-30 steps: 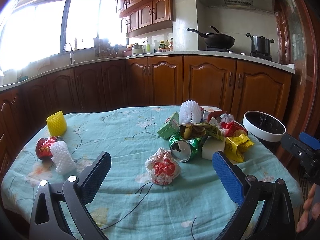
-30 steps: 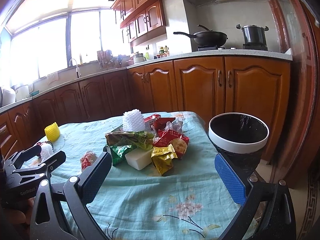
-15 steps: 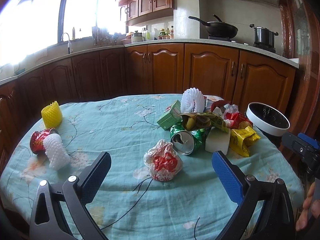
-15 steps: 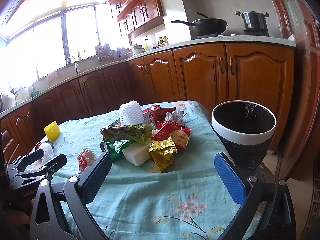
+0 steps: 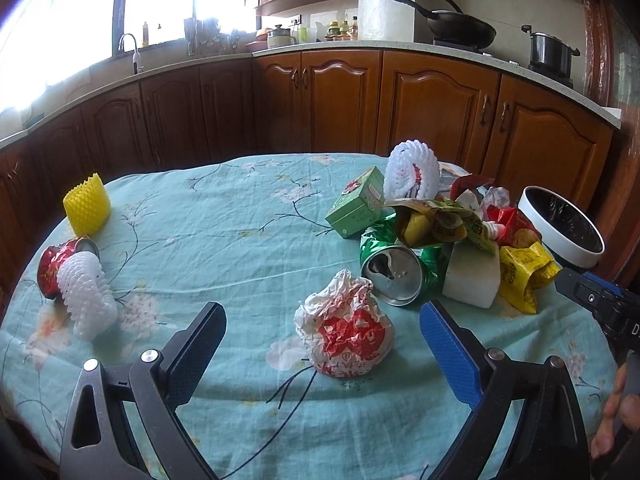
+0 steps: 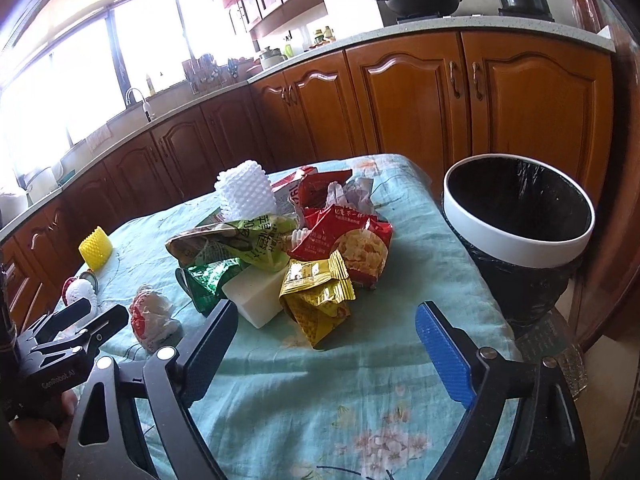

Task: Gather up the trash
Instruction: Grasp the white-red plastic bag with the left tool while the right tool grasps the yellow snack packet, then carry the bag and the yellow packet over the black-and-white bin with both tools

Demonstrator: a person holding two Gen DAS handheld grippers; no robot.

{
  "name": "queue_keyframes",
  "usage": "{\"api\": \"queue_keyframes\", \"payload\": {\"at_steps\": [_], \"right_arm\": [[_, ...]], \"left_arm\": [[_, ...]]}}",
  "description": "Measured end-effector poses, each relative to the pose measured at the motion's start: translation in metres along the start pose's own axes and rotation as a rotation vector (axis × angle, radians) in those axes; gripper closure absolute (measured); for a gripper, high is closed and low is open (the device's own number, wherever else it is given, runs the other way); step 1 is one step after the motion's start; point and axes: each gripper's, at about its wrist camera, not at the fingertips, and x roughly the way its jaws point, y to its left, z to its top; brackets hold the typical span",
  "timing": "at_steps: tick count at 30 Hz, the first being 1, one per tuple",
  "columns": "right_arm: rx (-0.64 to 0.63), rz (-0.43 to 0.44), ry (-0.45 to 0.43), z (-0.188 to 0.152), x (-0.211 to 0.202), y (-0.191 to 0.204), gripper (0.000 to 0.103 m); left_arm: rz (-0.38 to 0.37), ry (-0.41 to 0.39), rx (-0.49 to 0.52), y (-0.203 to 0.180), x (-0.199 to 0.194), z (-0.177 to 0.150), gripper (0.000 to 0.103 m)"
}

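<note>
A crumpled red and white wrapper (image 5: 343,336) lies on the table just ahead of my open, empty left gripper (image 5: 322,332). Behind it lies a crushed green can (image 5: 394,276) and a heap of trash: a white foam block (image 5: 472,280), a yellow packet (image 5: 520,276), a green box (image 5: 356,206), a white foam net (image 5: 412,176). My right gripper (image 6: 324,332) is open and empty, just short of the yellow packet (image 6: 316,296) and the white foam block (image 6: 256,296). The black trash bin with a white rim (image 6: 516,236) stands right of the table.
At the table's left lie a yellow foam net (image 5: 87,204), a red can (image 5: 56,264) and a white foam net (image 5: 86,296). The table has a teal floral cloth (image 5: 224,240). Wooden cabinets (image 5: 436,116) and a counter run behind.
Both grippers have moved forward and tilted down toward the table. The wrapper and the trash heap now look closer and larger. Both stay open.
</note>
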Motion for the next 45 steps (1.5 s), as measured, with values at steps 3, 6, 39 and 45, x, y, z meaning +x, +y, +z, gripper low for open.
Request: {"api": "queue_keyframes", "payload": {"at_steps": [3,6,39,45], "right_arm": [[0.013,0.022,0.041,0.002,0.017,-0.002,0.021],[0.027,0.039,0.065,0.004,0.029,-0.006,0.028],[0.143,-0.005,0.006,0.019,-0.028,-0.093,0.067],[0.162,-0.055,-0.009,0.036,-0.034,-0.127,0.067]], "left_arm": [[-0.023,0.043,-0.033,0.006,0.016,0.005,0.01],[-0.052,0.077,-0.049,0.009,0.029,0.006,0.019],[-0.372,0.073,0.209,-0.11,0.032,0.035,0.062],[-0.422,0.082,0.239,-0.149,0.058,0.056,0.062]]}}
